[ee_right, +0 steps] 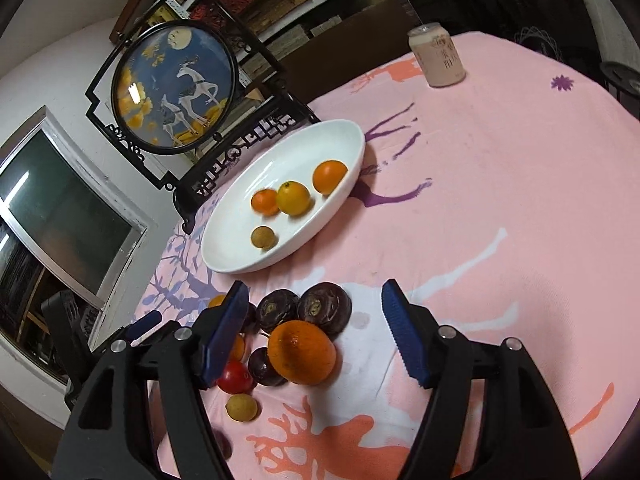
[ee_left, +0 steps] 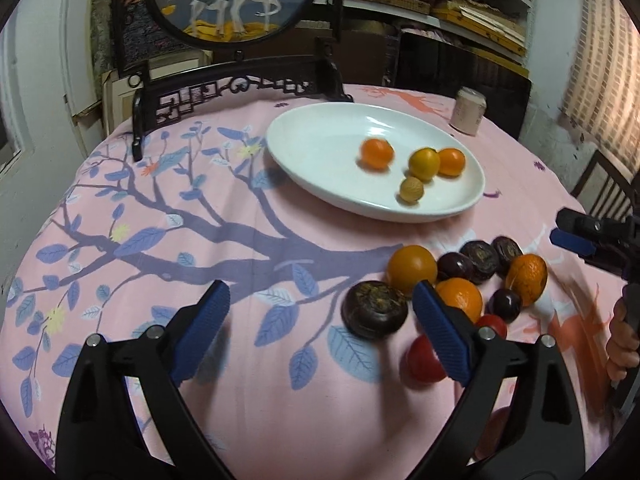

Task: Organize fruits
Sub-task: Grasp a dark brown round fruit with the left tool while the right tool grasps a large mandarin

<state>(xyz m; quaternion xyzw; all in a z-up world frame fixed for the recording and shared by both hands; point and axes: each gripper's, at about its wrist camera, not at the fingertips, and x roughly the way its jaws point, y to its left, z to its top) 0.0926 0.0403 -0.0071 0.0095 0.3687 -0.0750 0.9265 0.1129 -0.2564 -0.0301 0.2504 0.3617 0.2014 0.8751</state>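
- L gripper: jaws wide apart, nothing held, over pink cloth left of fruit pile.
- R gripper: also spread, empty, above same pile, big orange between fingers.
- White dish: 3 orange/yellow fruits + 1 small tan one inside.
- Can at far edge.

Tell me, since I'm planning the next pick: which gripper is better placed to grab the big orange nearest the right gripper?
Right. The right gripper is open with the big orange lying between its fingers. The left gripper is open over bare tablecloth, beside a dark water chestnut.
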